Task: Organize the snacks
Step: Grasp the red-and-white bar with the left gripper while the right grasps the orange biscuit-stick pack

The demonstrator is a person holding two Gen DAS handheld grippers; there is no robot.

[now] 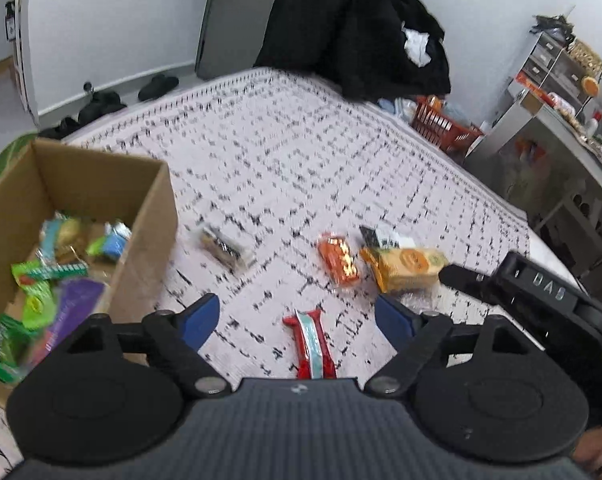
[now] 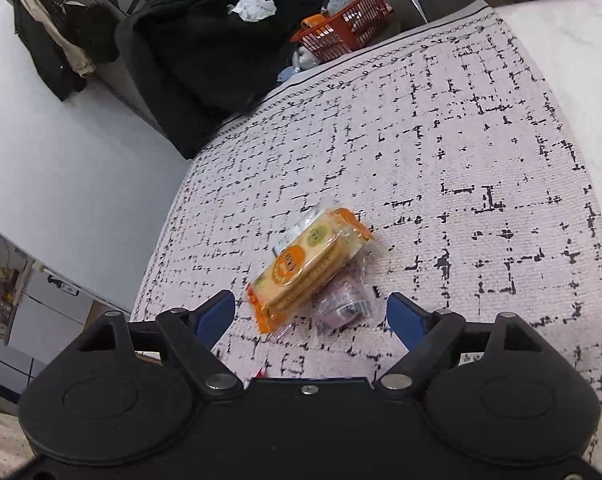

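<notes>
Left wrist view: the left gripper (image 1: 297,316) hangs with its blue fingers spread wide and nothing between them, over a patterned bedspread (image 1: 301,152). Low in the frame, right between the fingers, lies a red snack bar (image 1: 311,346) with its long axis running straight away from the camera, so the fingers sit either side of its narrow width. At the left edge stands a cardboard box (image 1: 149,216) already holding several green and purple packets. Further up the frame lie a dark wrapped snack (image 1: 225,248), an orange packet (image 1: 339,262) and a yellow cracker pack (image 1: 409,268), with the right gripper (image 1: 445,274) reaching in from the right, close to that pack.

In the right wrist view the right gripper (image 2: 311,312) is also open and empty. The cracker pack (image 2: 309,262) sits just ahead between its fingers, its long axis slanting from lower left to upper right, resting on a small clear packet (image 2: 345,306).

Judging by this, the left gripper is nearer the red bar and squarely placed for it; the right would probably need to turn to meet the slanted pack.
</notes>
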